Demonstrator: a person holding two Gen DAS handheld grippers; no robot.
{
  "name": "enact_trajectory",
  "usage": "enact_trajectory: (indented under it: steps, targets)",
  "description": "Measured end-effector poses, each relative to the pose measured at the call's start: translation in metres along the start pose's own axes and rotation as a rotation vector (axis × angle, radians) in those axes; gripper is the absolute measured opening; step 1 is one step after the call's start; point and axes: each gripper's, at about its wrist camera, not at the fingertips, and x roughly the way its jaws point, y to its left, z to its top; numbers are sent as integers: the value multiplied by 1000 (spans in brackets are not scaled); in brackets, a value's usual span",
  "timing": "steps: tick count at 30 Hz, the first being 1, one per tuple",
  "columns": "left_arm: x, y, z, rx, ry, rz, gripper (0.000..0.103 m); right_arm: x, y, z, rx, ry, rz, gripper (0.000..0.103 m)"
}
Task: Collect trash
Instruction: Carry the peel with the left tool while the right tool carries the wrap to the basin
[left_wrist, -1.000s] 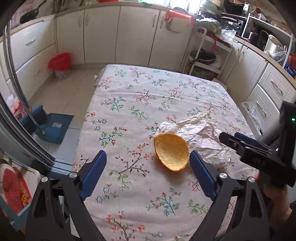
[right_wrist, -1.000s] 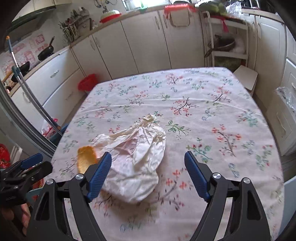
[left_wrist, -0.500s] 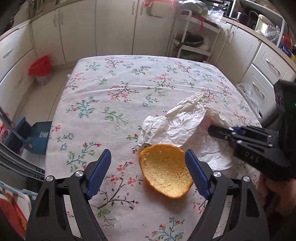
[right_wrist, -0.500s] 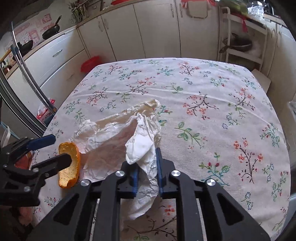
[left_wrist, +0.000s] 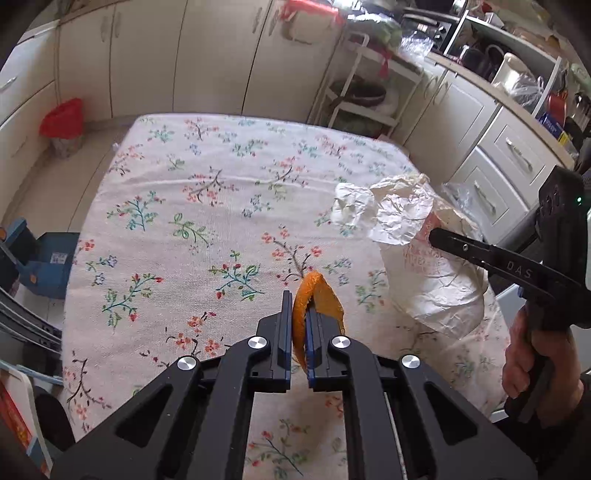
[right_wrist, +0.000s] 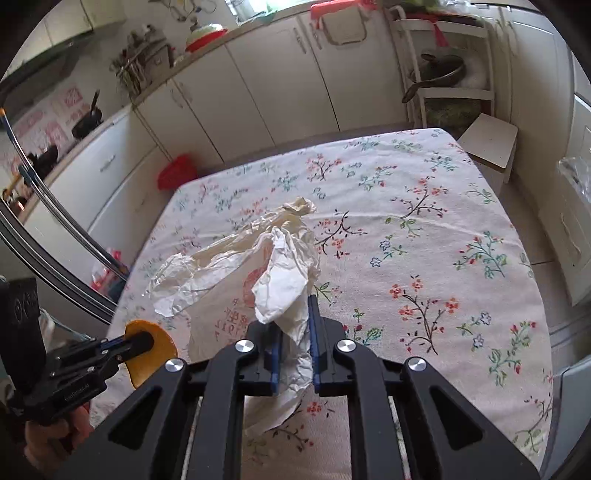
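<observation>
Orange peel (left_wrist: 320, 295), a curved piece, sits pinched edge-on between the blue pads of the left hand-held gripper (left_wrist: 298, 314); jaws have just closed to a narrow slit on it, and the peel is lifted just above the flowered tablecloth (left_wrist: 207, 206) of the counter. In the right wrist view the same peel (right_wrist: 162, 341) shows at lower left, clamped in the left tool. Right hand-held gripper (right_wrist: 293, 334): jaws nearly together, clamped on a fold of the crumpled white plastic bag (right_wrist: 236, 273), red print on its side; bag bunches up and forward from the pads, its lower part trailing down to the cloth. From the left wrist view the bag (left_wrist: 424, 258) lies right of the peel, apart from it. A hand (left_wrist: 524, 354) grips the right tool's handle. Red-lined bin (left_wrist: 62, 122) on the floor by the cabinets, far left
</observation>
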Motion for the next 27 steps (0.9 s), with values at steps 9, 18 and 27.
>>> enact_trajectory:
  steps: [9,18,27]
  targets:
    - [-87,-17,-31,34,-167,95,5,-66,5,-28,-8,-96,17,13]
    - [-148,-12,-87,-38,-233,123,5,-137,13,-105,-75,-163,17,13]
    - [-170,-17,-129,-66,-236,107,5,-144,36,-211,-162,1,20,13]
